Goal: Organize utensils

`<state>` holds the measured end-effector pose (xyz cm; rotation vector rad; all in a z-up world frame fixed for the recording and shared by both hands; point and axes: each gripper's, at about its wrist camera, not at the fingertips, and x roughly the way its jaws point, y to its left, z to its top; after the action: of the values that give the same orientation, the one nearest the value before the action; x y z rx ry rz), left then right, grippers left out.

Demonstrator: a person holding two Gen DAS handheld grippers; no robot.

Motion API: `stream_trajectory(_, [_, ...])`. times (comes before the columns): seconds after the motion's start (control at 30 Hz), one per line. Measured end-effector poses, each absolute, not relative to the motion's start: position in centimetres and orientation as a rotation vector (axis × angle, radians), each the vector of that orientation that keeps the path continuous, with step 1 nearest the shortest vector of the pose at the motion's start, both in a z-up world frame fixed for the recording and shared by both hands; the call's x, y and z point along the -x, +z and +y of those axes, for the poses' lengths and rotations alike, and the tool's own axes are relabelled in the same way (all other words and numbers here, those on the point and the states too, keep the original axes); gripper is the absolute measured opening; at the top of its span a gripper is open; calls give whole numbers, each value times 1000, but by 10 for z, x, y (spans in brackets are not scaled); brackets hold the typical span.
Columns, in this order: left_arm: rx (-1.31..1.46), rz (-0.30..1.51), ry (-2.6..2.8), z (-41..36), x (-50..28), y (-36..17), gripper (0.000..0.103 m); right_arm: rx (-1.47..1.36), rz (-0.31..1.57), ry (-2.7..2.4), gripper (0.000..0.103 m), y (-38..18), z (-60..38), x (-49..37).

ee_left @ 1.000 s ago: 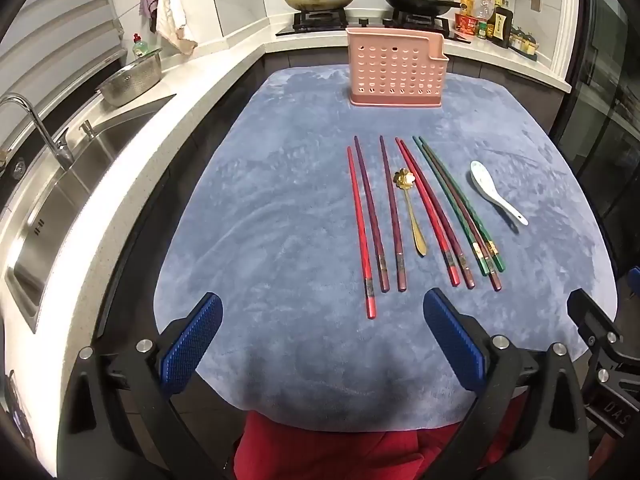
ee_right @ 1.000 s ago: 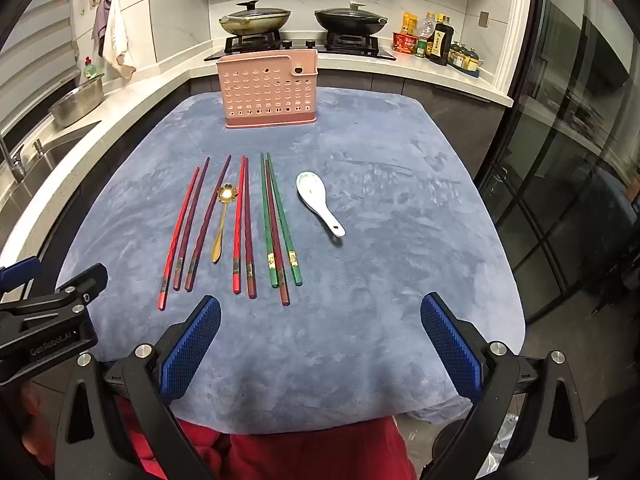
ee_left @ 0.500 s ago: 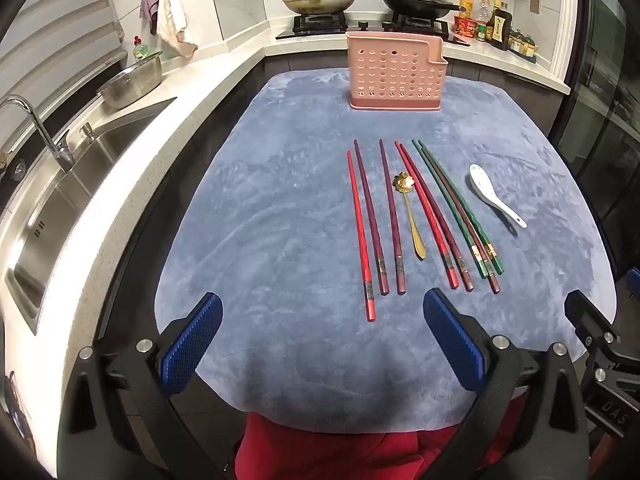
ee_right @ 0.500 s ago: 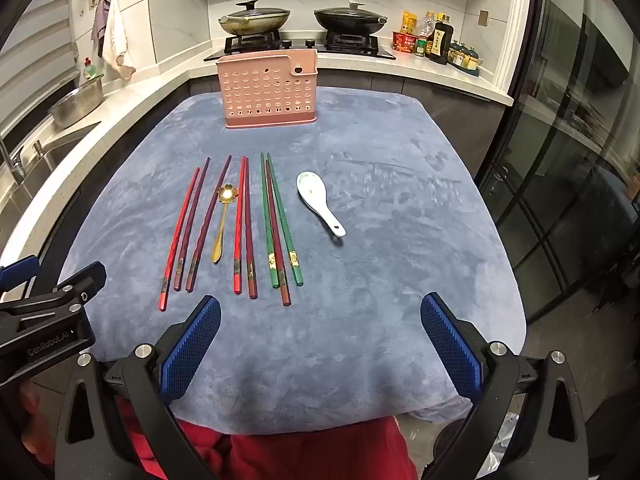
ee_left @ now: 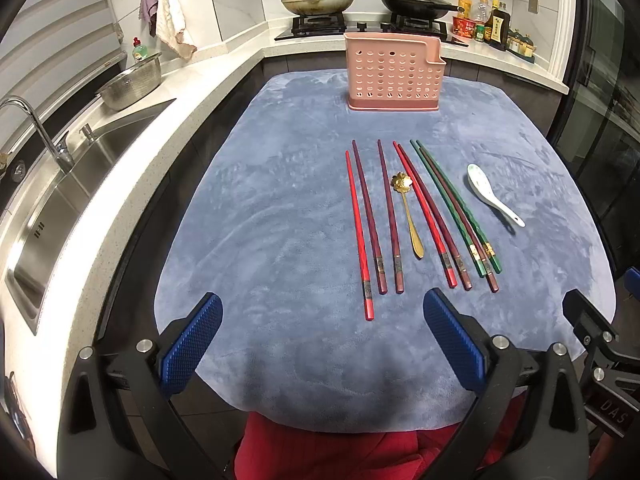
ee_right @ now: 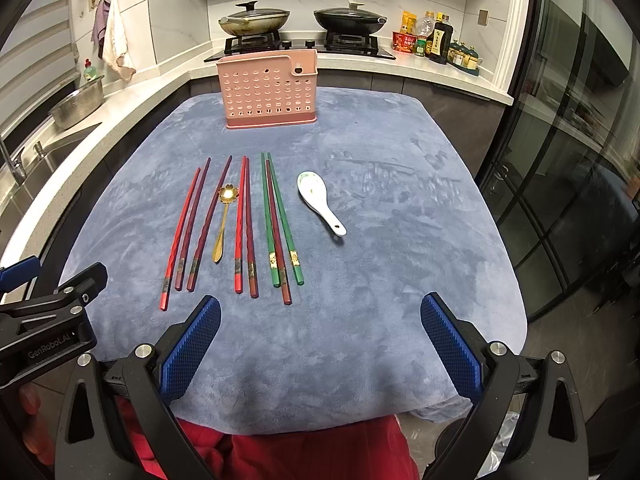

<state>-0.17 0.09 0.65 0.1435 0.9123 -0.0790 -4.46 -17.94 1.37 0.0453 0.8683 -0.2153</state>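
Observation:
Several red, maroon and green chopsticks (ee_left: 420, 216) lie side by side on a blue-grey cloth, with a gold flower-headed spoon (ee_left: 406, 208) among them and a white ceramic spoon (ee_left: 492, 196) to their right. A pink perforated utensil holder (ee_left: 394, 76) stands upright behind them. The same chopsticks (ee_right: 244, 224), gold spoon (ee_right: 224, 220), white spoon (ee_right: 320, 202) and holder (ee_right: 270, 90) show in the right wrist view. My left gripper (ee_left: 320, 346) is open and empty above the cloth's near edge. My right gripper (ee_right: 320, 346) is open and empty, to the right of the left one.
A white counter with a steel sink (ee_left: 68, 196) and a colander (ee_left: 132, 84) runs along the left. A stove with two pans (ee_left: 360, 0) and condiment bottles (ee_left: 488, 24) are at the back. Glass doors (ee_right: 568, 184) stand on the right.

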Motion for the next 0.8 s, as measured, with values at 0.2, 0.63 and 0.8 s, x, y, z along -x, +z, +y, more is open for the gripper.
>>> stream_trajectory(0.2, [-142,913,-78,1,2,6,96,-46,868,-215,96,13,-179,44])
stream_trajectory(0.63, [-142,912,-78,0,2,5,96,-46,868,-216,96,13,-178,44])
stream_trajectory(0.8, [-142,913,-79,0,2,5,96,-46,868,-215,96,13,-177,44])
